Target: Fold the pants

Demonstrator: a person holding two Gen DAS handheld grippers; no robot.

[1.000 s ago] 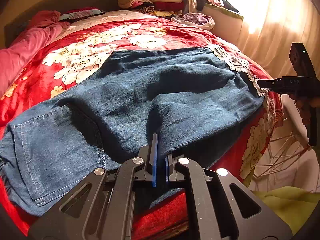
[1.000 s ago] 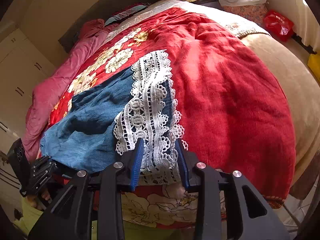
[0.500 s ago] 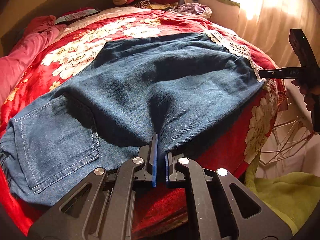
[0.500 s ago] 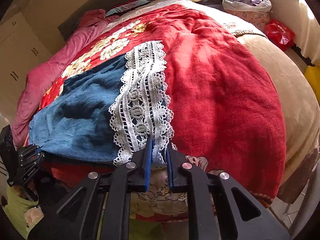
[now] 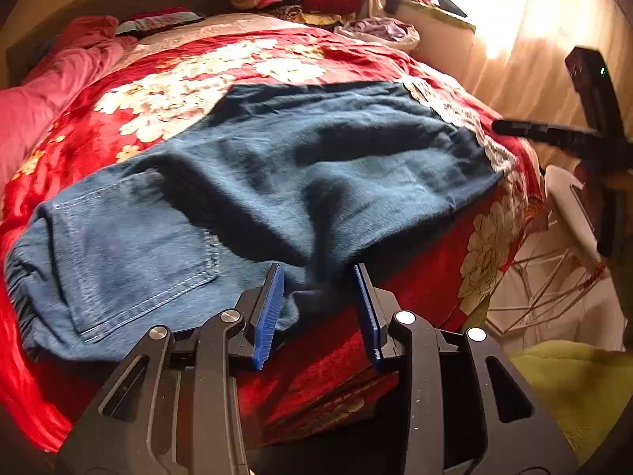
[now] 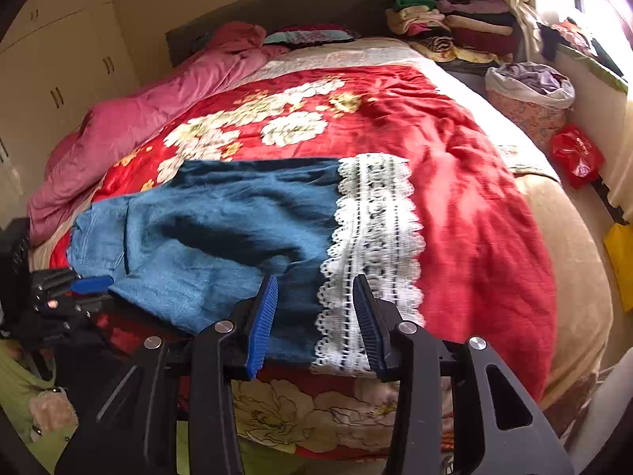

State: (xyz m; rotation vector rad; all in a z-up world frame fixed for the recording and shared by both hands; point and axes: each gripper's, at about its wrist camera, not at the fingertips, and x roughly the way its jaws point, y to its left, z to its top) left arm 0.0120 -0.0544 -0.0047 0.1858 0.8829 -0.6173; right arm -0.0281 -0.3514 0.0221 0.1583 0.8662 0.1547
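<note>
Blue jeans point(image 5: 245, 182) lie flat across the red floral bedspread point(image 5: 190, 79), back pocket at the left and the white lace hem point(image 6: 372, 233) at the right. My left gripper point(image 5: 317, 273) is at the near edge of the jeans. Its jaws are opening, a dark fold of denim lies loose between the blue pads point(image 5: 271, 308), and they do not press on it. My right gripper point(image 6: 314, 283) is at the hem end with its jaws opening. The lace edge and denim lie between its pads, untouched. Each gripper shows in the other's view: right gripper point(image 5: 554, 134), left gripper point(image 6: 79, 287).
A pink duvet point(image 6: 138, 126) lies along the bed's far left. Stacked folded clothes point(image 6: 455, 23) sit by the headboard, with a bag of laundry point(image 6: 530, 83) and a red bag point(image 6: 577, 154) on the right. A white wire rack point(image 5: 554, 273) and green cloth point(image 5: 573, 380) stand beside the bed.
Both grippers were shut on the jeans half a second ago, the left on the near edge and the right on the lace hem. Both now stand open, and the cloth lies on the bed.
</note>
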